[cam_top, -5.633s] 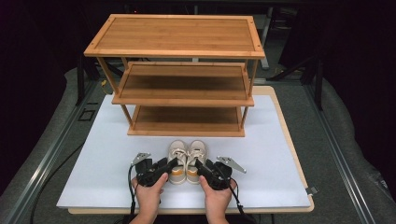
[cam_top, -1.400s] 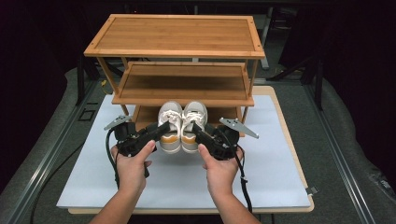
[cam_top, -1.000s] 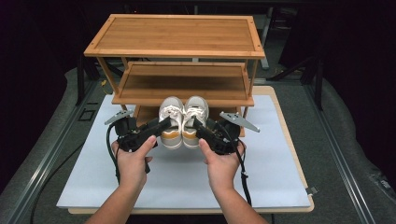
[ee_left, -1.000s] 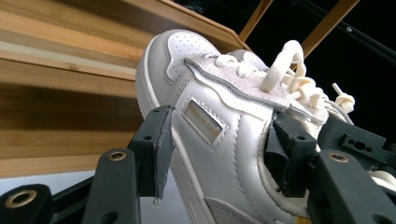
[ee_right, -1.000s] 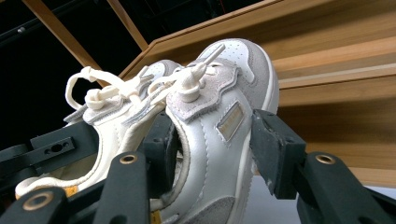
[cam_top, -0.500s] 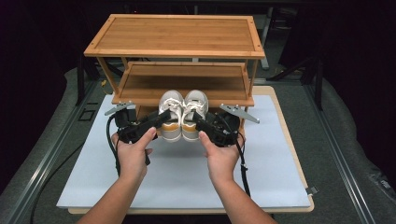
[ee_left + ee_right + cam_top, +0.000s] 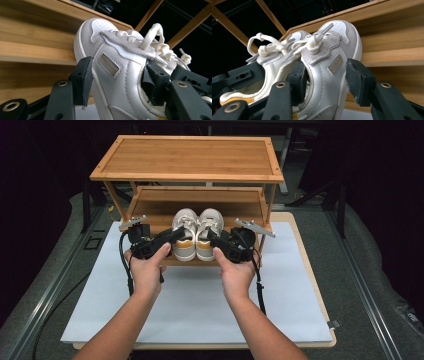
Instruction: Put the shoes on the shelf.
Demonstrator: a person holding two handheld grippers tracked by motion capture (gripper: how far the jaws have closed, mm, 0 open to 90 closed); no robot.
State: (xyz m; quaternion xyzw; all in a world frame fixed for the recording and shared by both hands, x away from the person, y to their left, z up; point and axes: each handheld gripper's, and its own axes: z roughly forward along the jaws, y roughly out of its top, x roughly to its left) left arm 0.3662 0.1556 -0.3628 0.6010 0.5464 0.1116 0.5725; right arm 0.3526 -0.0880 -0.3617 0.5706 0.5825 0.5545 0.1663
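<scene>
left hand-held gripper (image 7: 169,239): jaws clamped across the left shoe (image 7: 184,234), one pad on its outer side, one inside the collar
right hand-held gripper (image 7: 214,239): same grip on the right shoe (image 7: 207,232)
shoes: side by side between both grippers, toes over the middle shelf (image 7: 150,206)
ahead: wooden rack (image 7: 190,157), top shelf overhanging
below: white mat (image 7: 190,305) on the counter (image 7: 327,340)

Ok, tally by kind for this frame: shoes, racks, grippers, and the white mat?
Shoes: 2, left shoe and right shoe, each clamped in a gripper.
Wooden shoe rack: 1.
Grippers: 2, left gripper and right gripper.
White mat: 1.
Total: 6.
</scene>
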